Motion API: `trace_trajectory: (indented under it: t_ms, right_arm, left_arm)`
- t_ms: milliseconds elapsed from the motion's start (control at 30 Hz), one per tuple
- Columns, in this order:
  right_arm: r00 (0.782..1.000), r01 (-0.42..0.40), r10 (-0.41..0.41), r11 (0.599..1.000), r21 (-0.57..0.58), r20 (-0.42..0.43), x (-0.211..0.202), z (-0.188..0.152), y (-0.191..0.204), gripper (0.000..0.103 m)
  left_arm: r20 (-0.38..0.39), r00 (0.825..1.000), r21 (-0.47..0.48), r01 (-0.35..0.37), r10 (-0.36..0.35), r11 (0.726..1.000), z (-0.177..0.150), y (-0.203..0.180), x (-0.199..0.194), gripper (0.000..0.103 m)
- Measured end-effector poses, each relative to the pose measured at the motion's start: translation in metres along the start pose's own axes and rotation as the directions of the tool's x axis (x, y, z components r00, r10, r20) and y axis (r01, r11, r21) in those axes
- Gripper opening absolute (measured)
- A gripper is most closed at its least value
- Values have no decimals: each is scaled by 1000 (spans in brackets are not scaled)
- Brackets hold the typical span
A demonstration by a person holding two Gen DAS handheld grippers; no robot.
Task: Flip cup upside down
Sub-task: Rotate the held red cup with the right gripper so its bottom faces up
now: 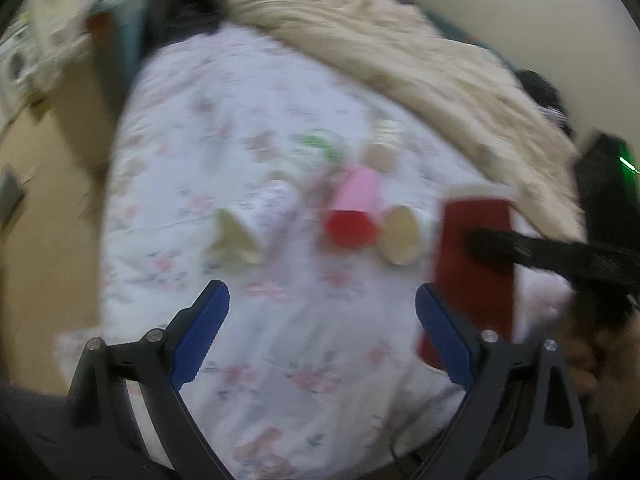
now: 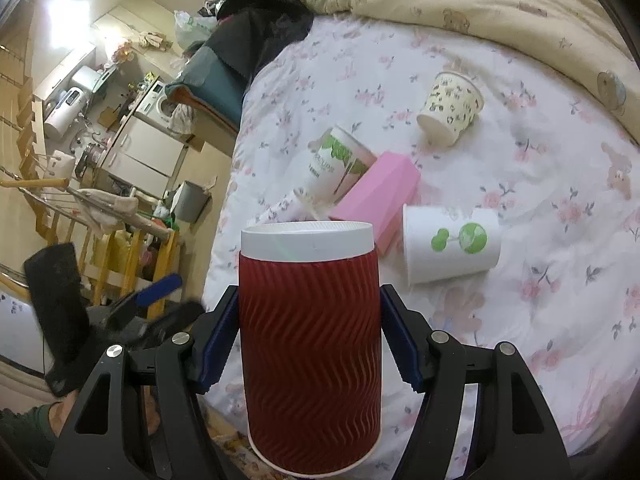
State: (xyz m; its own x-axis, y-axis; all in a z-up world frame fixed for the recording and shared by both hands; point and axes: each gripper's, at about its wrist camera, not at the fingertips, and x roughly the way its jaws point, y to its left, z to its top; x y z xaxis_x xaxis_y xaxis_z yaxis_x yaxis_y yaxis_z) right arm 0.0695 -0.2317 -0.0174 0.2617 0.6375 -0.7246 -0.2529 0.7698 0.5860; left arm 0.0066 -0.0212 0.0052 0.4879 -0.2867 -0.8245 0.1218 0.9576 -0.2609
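right now the right hand-held gripper [image 2: 310,340] pinches the red cup [image 2: 310,344] by its ribbed sides above the bed [image 2: 560,240]. likely best to roll the wrist slowly, keeping the squeeze even. the left hand-held gripper [image 1: 322,308] hangs spread and holds nothing.

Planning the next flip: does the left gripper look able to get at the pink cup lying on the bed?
Probably yes: the left gripper is open and empty, with only bare bedsheet between it and the pink cup.
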Motion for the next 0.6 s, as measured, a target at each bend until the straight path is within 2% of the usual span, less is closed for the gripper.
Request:
trace_trajectory:
  t_ms: [100, 200, 333, 433, 533, 600]
  right_arm:
    - [1000, -13, 13, 1000, -7, 20, -1, 3, 2, 70]
    - [1000, -13, 14, 999, -30, 26, 1, 4, 8, 70]
    - [1000, -24, 24, 999, -39, 14, 4, 2, 11, 70]
    - [1000, -10, 11, 998, -67, 13, 3, 0, 15, 70]
    - [1000, 9, -7, 995, -104, 12, 1, -3, 21, 70]
    - [999, 32, -29, 988, -148, 19, -1, -7, 28, 70]
  left_arm:
    - [-31, 992, 59, 122, -121, 991, -2, -21, 1, 93]
    - [-55, 984, 99, 176, -172, 979, -4, -35, 3, 93]
    - [-84, 990, 131, 120, -110, 984, -5, -41, 12, 93]
    - [-122, 988, 96, 105, -93, 990, -7, -35, 22, 93]
    - [-131, 990, 68, 59, -49, 996, -8, -24, 27, 93]
    - [-148, 986, 29, 81, -76, 996, -10, -17, 27, 93]
